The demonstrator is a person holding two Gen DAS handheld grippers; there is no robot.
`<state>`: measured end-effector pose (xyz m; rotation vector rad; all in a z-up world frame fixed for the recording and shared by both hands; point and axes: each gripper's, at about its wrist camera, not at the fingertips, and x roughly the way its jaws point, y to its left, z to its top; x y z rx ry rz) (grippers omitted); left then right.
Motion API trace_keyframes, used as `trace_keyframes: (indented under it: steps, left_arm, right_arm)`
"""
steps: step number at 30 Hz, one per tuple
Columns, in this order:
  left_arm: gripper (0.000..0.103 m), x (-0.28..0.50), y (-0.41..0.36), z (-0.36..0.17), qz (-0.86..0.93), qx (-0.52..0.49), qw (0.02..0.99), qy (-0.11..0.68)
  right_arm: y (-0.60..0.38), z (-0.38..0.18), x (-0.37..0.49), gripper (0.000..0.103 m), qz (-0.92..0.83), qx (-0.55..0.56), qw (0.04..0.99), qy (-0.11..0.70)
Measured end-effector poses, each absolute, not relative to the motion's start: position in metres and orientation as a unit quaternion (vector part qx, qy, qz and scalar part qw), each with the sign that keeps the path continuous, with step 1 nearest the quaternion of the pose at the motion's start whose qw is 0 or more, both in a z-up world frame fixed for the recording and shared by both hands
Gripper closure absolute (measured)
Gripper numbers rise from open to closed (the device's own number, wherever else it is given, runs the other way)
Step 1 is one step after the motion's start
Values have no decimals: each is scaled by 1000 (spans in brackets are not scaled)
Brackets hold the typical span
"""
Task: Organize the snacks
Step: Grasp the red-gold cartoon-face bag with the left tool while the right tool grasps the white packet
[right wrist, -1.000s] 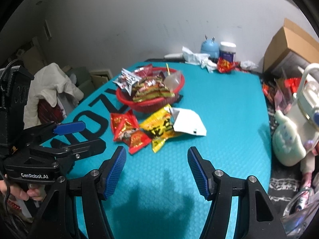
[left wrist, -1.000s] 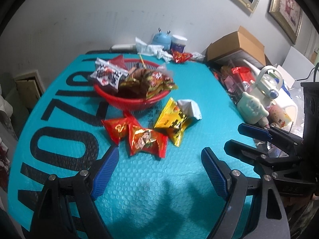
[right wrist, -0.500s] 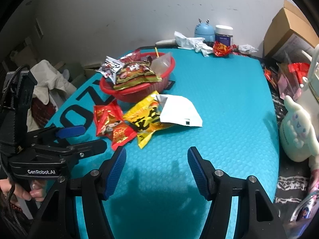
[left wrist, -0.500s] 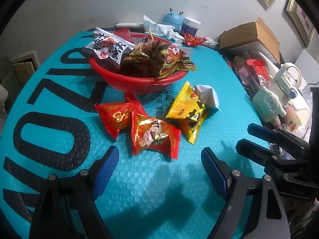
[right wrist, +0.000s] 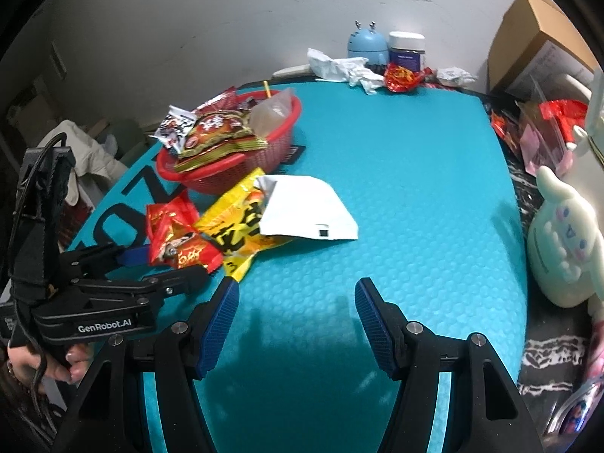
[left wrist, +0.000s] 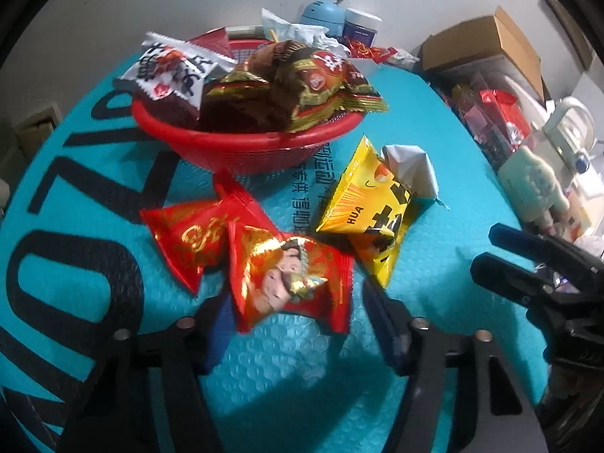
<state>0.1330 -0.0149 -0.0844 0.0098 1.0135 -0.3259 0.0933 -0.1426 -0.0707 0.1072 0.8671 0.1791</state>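
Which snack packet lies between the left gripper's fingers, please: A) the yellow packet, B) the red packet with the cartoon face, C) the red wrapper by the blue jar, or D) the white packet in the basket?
B: in the left wrist view the red packet with the cartoon face sits between the closing fingers of the left gripper, while the yellow packet lies beyond them.

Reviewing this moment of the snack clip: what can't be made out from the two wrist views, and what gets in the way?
- Left wrist view: whether the left tongs, closing, already press the red foil snack packet with a cartoon figure; its lower edge covers the pads.
- Both views: what lies at the bottom of the red plastic mesh basket; piled packets cover it.
- Right wrist view: label of the dark jar with a white lid; too small.
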Motion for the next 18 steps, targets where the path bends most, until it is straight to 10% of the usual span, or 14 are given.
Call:
trace_keyframes:
  steps: [2, 18]
  left_arm:
    - [62, 132, -17, -85, -154, 18, 866, 476]
    - [64, 119, -7, -59, -190, -21, 865, 464]
  right_arm:
    - [-146, -72, 95, 39, 84, 55, 902, 421]
    - [-150, -60, 111, 34, 81, 61, 905, 414]
